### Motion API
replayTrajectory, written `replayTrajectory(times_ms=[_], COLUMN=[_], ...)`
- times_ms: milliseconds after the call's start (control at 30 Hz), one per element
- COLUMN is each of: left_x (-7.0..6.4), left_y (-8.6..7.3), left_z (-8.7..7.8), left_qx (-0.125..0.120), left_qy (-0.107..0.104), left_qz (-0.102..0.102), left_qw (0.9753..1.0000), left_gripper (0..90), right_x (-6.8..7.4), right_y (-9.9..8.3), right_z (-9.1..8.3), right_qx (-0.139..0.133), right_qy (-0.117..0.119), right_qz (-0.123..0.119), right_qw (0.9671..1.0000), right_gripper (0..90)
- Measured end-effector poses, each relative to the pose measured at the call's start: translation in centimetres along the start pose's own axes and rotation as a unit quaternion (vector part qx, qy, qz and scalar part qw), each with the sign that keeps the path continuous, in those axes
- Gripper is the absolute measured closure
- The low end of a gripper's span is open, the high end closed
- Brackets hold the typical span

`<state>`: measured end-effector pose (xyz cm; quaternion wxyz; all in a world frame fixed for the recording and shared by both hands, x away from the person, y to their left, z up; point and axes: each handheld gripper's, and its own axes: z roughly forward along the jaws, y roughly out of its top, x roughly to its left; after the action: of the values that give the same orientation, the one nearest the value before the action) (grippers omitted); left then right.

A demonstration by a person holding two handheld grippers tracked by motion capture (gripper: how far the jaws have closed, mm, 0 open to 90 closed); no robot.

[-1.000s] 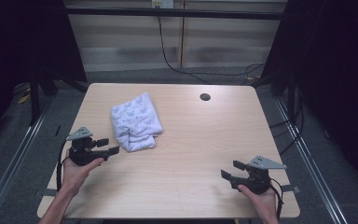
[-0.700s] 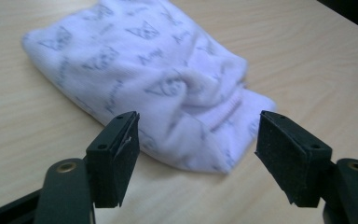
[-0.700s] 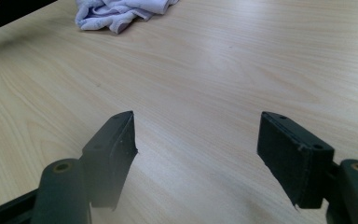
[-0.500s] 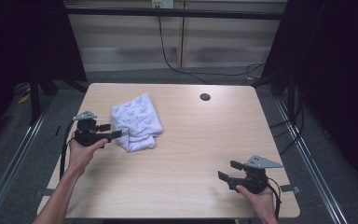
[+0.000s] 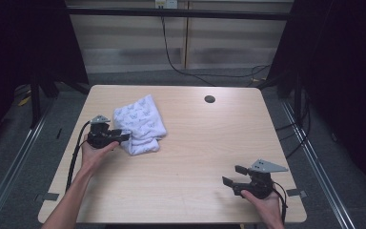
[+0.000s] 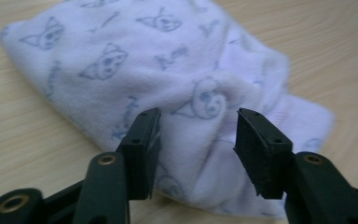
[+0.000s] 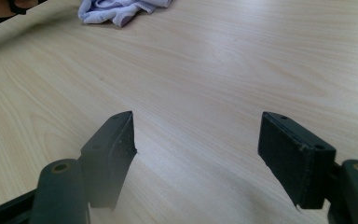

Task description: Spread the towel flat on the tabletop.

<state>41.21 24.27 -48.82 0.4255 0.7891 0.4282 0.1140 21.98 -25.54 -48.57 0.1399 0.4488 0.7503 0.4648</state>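
A crumpled white cloth [image 5: 139, 125] printed with pale blue animal faces lies on the left half of the wooden table [image 5: 195, 143]. My left gripper [image 5: 123, 137] is at the cloth's near left edge. In the left gripper view its jaws stand open around a raised fold of the cloth [image 6: 205, 100], with the gripper [image 6: 196, 140] just over the fabric. My right gripper [image 5: 233, 176] rests open near the table's front right, far from the cloth. In the right gripper view the gripper [image 7: 196, 140] has bare wood between its jaws, and the cloth [image 7: 121, 9] lies far off at the top.
A dark round grommet hole [image 5: 209, 99] sits near the table's far edge. Black cables run across the floor behind the table. A metal rail [image 5: 24, 143] runs along the floor on the left.
My left gripper has moved forward and to the right, up to the cloth's edge, where its jaws now straddle a fold. The right gripper has stayed nearly still.
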Motion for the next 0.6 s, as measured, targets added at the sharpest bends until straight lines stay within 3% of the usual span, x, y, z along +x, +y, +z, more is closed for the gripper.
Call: replayTrajectory(times_ms=[133, 200, 333, 433, 533, 600], left_x=[-0.1, -0.2, -0.1, -0.7, -1.8, -2.1], left_y=[-0.3, -0.6, -0.9, -1.7, -2.8, -2.8], left_z=[0.4, 0.5, 0.3, -0.1, -0.4, -0.5], left_qx=[0.009, 0.017, 0.018, 0.010, -0.002, 0.003], left_qy=[0.008, 0.009, 0.005, -0.023, -0.043, -0.047], left_qz=[0.009, 0.016, 0.012, -0.001, -0.002, 0.002], left_qw=[0.9999, 0.9997, 0.9997, 0.9997, 0.9991, 0.9989], left_gripper=[59.0, 66.6, 72.7, 75.3, 75.7, 76.1], right_x=[-0.1, -0.1, 0.1, 0.1, 0.1, 0.2], right_y=[0.0, 0.0, 0.0, 0.0, 0.0, 0.1], right_z=[0.1, 0.2, 0.2, 0.1, 0.3, 0.5], right_qx=[0.002, 0.002, 0.004, 0.003, 0.005, 0.007], right_qy=[0.001, 0.003, 0.004, 0.005, 0.006, 0.006], right_qz=[0.001, -0.001, -0.002, -0.002, 0.000, -0.002], right_qw=[1.0000, 1.0000, 1.0000, 1.0000, 1.0000, 1.0000], right_gripper=[27.0, 27.0, 27.0, 27.0, 27.0, 27.0])
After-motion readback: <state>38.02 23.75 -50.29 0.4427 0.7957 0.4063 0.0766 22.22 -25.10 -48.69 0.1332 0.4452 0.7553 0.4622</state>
